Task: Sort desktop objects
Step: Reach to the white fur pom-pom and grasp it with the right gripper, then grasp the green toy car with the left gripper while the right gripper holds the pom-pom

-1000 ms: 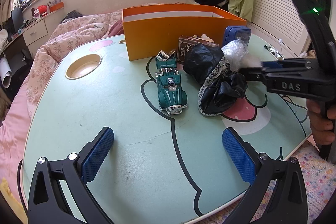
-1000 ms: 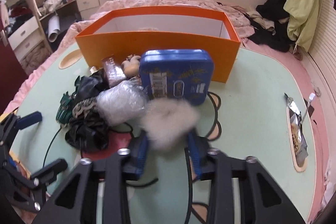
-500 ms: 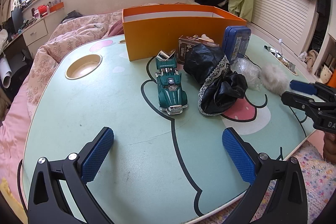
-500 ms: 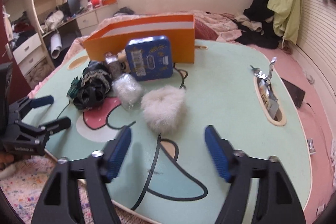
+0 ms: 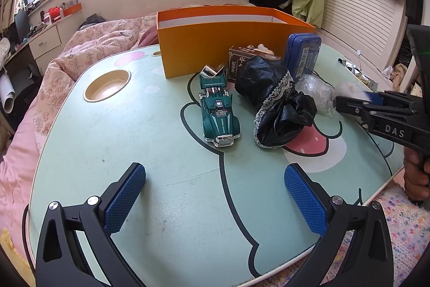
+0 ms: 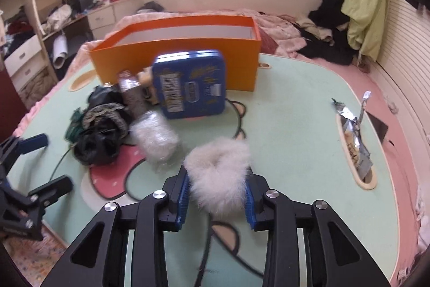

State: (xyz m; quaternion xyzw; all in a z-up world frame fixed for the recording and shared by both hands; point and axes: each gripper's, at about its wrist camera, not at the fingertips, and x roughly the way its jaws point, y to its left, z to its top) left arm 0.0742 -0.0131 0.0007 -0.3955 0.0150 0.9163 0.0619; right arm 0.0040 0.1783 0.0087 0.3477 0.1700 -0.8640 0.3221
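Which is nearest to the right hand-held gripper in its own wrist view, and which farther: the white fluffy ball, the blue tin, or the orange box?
1. White fluffy ball, between the closing jaws of the right hand-held gripper.
2. Blue tin, ahead, slightly left.
3. Orange box, behind the tin.

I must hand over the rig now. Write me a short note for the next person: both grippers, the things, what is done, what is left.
Right gripper: jaws closing around the white fluffy fur piece.
Left gripper: open, empty, above bare table.
Green toy car, black lace-trimmed cloth, clear crumpled plastic wrap, blue metal tin and brown carton lie before the orange cardboard box.
Done: nothing visibly boxed.
Left: everything, fur first.
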